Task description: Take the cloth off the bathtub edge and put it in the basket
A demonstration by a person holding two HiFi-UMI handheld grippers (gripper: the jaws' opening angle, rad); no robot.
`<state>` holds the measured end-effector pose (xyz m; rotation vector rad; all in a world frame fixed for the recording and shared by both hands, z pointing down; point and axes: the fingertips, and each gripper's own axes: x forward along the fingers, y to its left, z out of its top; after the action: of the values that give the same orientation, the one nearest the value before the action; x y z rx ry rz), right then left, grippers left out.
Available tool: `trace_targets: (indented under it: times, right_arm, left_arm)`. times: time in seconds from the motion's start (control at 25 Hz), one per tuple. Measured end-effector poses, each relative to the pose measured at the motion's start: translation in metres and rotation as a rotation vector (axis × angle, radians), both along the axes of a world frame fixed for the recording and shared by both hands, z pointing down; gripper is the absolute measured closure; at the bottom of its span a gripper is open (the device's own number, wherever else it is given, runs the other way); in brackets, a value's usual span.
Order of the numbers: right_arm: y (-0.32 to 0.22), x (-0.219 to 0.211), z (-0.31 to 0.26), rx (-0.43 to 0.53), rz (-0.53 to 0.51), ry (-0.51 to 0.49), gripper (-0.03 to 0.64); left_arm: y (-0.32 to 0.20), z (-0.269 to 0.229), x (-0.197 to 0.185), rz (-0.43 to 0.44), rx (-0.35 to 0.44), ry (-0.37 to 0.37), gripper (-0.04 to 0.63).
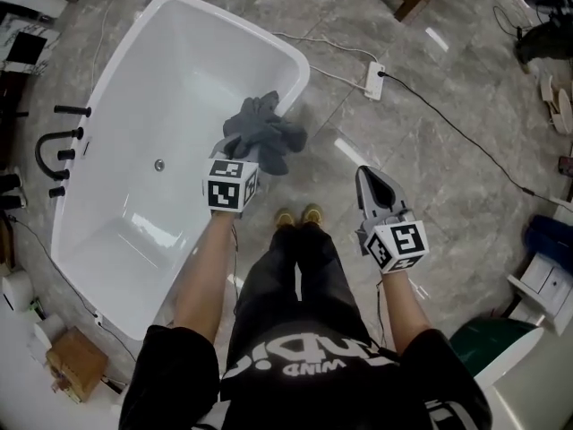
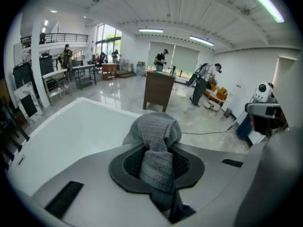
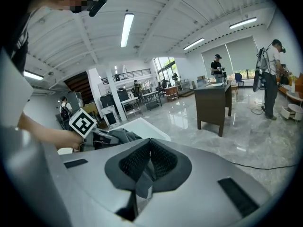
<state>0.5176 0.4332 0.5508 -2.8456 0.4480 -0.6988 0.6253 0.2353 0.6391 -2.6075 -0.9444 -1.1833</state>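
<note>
A grey cloth [image 1: 264,133] hangs bunched in the air over the right rim of the white bathtub [image 1: 300,70], and my left gripper [image 1: 249,153] is shut on it. In the left gripper view the cloth [image 2: 156,141] fills the gap between the jaws and bulges out above them, with my left gripper [image 2: 158,162] pressed onto it. My right gripper [image 1: 369,176] hovers over the floor to the right of the tub. Its jaws [image 3: 149,150] meet with nothing between them. From the right gripper view the held cloth [image 3: 120,136] shows at the left.
A dark green container [image 1: 492,343] stands at the lower right beside white furniture. A power strip [image 1: 374,79] and its cable lie on the grey tiles past the tub. Black taps [image 1: 54,150] stand on the tub's left. A brown cabinet [image 2: 158,89] and several people are farther off.
</note>
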Motion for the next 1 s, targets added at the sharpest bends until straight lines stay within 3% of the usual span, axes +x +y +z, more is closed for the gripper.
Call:
trace_targets:
  times: [0.16,0.56,0.72,1.0]
  right_arm:
    - [0.004,-0.018,-0.049,-0.009,0.004,0.046,0.603]
    - [-0.005,-0.064,-0.159,-0.003,-0.022,0.192,0.603]
    - [-0.011,-0.075,-0.174,0.007,-0.033,0.219,0.603]
    - [-0.023,-0.078,-0.184,0.023,-0.118,0.244,0.603]
  left_arm:
    - [-0.001,-0.097,-0.014,0.006,-0.017,0.111,0.523]
    - [0.001,-0.315,-0.073,0.026,-0.205,0.334,0.523]
    - [0.002,-0.353,-0.093,0.031,-0.239,0.391,0.523]
    - [-0.015,-0.368,-0.127,-0.029,-0.262,0.408,0.523]
